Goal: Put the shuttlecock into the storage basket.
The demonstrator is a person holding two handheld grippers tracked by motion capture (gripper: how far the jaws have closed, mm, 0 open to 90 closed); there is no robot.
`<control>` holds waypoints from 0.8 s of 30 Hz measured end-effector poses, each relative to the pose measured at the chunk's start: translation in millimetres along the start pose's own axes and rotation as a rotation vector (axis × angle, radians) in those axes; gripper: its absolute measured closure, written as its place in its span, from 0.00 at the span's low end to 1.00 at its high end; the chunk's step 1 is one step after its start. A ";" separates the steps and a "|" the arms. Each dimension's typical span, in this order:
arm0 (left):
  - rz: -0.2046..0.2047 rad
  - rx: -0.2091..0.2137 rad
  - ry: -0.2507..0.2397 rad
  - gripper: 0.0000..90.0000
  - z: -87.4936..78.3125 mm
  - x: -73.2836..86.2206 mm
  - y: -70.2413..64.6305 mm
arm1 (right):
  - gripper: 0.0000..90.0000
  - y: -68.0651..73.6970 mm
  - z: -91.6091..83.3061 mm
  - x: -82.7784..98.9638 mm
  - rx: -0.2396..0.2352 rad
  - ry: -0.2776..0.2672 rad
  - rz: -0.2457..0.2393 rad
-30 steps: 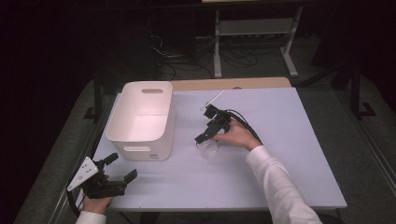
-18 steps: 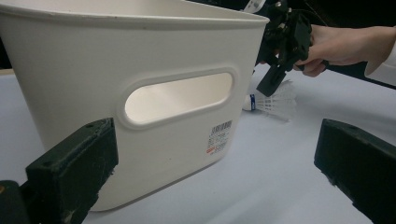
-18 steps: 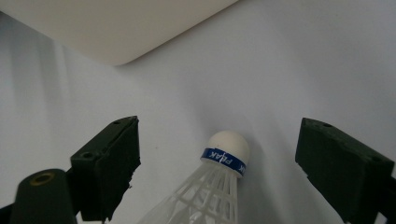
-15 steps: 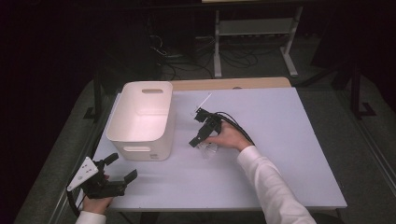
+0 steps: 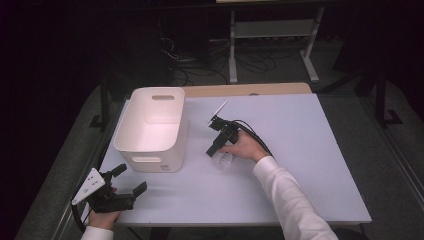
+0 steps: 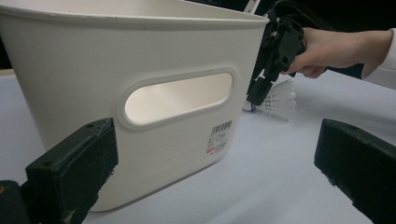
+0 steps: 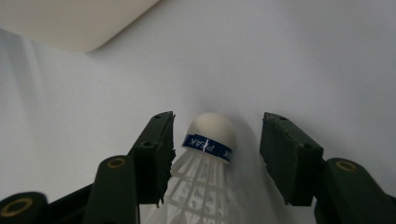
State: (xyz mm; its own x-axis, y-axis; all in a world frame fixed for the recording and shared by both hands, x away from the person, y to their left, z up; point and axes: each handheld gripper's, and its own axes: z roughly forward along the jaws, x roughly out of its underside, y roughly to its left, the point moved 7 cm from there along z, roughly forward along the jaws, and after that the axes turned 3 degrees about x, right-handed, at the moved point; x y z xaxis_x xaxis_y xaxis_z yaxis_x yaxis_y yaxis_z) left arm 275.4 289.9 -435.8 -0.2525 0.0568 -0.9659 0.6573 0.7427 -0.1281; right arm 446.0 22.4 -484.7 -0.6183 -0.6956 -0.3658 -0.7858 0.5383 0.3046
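shuttlecock [image 7: 205, 163] lies on the table [image 5: 310, 150] just right of the white bin [image 5: 152, 127]. right gripper [image 7: 215, 154] jaws have been closing around it; contact appears partial. very light, feathers fragile: the cork end is advised.

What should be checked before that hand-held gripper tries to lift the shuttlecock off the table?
1. Shuttlecock between the right gripper jaws: ok; they have just been closing around it.
2. Both pads pressing on it: not ok; the left pad touches the feathers, and a gap shows beside the right pad.
3. Shuttlecock lying on the table, cork end pointing away from the gripper: ok.
4. White bin close beside it and open on top: ok.
5. Left gripper out of the way, jaws open: ok.
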 end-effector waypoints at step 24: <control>0.005 0.004 -0.009 0.00 -0.9 -1.0 0.1 | 0.70 4.1 -3.8 -0.8 -0.022 -0.061 -0.010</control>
State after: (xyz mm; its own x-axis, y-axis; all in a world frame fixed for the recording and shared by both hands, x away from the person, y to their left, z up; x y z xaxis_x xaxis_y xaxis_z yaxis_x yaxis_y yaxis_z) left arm 275.1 290.5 -434.6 -0.2428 0.0551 -0.9685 0.6617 0.7395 -0.1238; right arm 443.3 23.3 -479.8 -0.6107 -0.6703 -0.4216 -0.7918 0.5204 0.3197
